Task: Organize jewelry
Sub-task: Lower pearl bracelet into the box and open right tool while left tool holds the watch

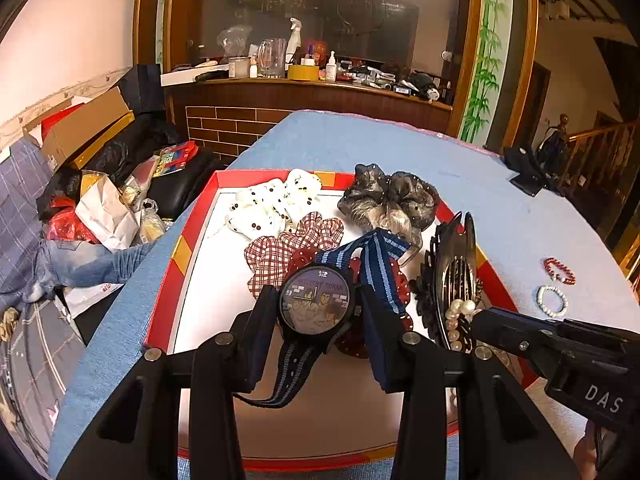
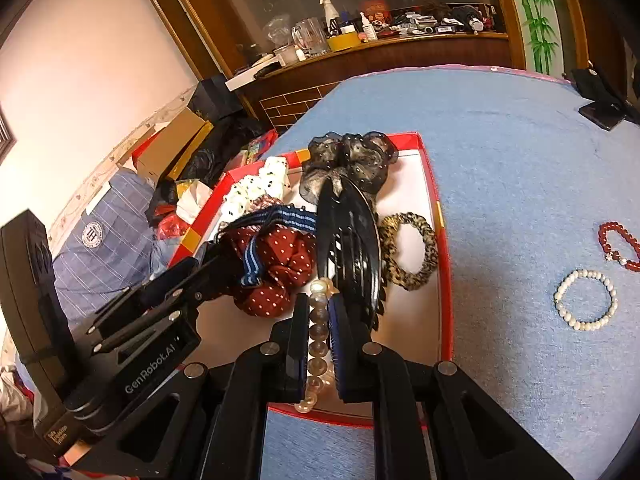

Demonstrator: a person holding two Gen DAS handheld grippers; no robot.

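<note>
Our left tongs (image 1: 318, 312) clamped on the round black cartoon-dial wristwatch with blue striped fabric strap (image 1: 316, 304), pads pressing both sides of the case, strap ends trailing above and below. Watch held over the red-walled, white-floored cardboard box (image 1: 192, 236)

Our right tongs (image 2: 319, 312) pinched together on a strand of pearl beads (image 2: 318, 332) that runs down between the pads, also over the box, near its front wall

Right beside the pearls we see a black plastic toothed hair claw (image 2: 352, 236). Under the watch a dark red white-dotted scrunchie (image 2: 280, 268). Further in: a red-white plaid scrunchie (image 1: 280, 248), white black-dotted scrunchie (image 1: 272, 200), sheer grey-black scrunchie (image 1: 384, 200), leopard-print hair tie (image 2: 412, 252)

Box sits on the blue cloth-covered worktop (image 2: 500, 152). Out on the cloth, well apart from the box, a white pearl bracelet (image 2: 586, 300) and red bead bracelet (image 2: 616, 246) lie near each other, not touching
</note>
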